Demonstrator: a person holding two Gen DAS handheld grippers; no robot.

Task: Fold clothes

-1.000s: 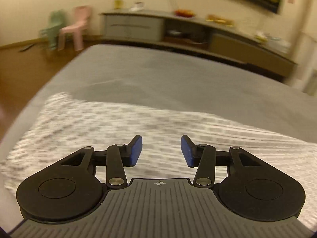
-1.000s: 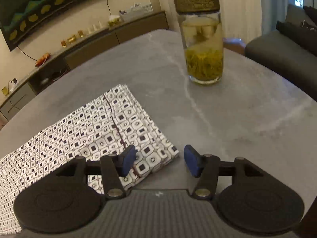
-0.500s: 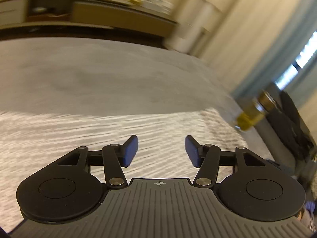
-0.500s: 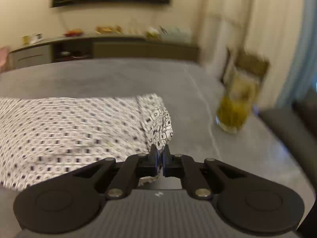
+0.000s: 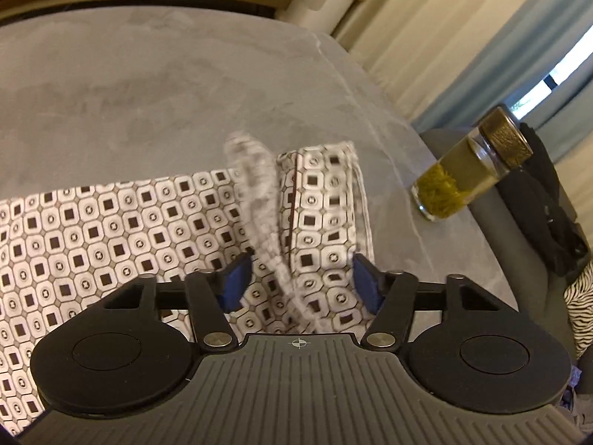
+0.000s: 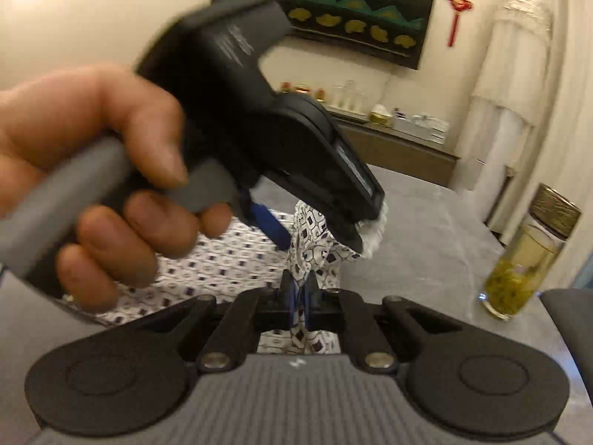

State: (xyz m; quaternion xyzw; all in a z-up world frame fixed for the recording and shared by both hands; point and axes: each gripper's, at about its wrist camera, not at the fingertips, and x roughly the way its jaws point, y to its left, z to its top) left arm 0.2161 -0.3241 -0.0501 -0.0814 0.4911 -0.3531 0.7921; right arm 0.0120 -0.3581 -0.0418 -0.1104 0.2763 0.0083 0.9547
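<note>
A grey table (image 5: 148, 85) filled the foreground; cream walls (image 6: 92, 18), a low sideboard (image 6: 407, 148) at twelve o'clock, blue curtains (image 5: 500, 55) at two.

You see thin printed cloth (image 5: 111, 230) on a matt grey table (image 5: 148, 85), a glossy glass jar (image 5: 459, 181), and matt black plastic grippers.

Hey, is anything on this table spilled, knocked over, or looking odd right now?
Nothing spilled. The tea jar stands upright, lid on, near the table edge. The patterned cloth has one corner lifted, pinched in the right gripper.
</note>
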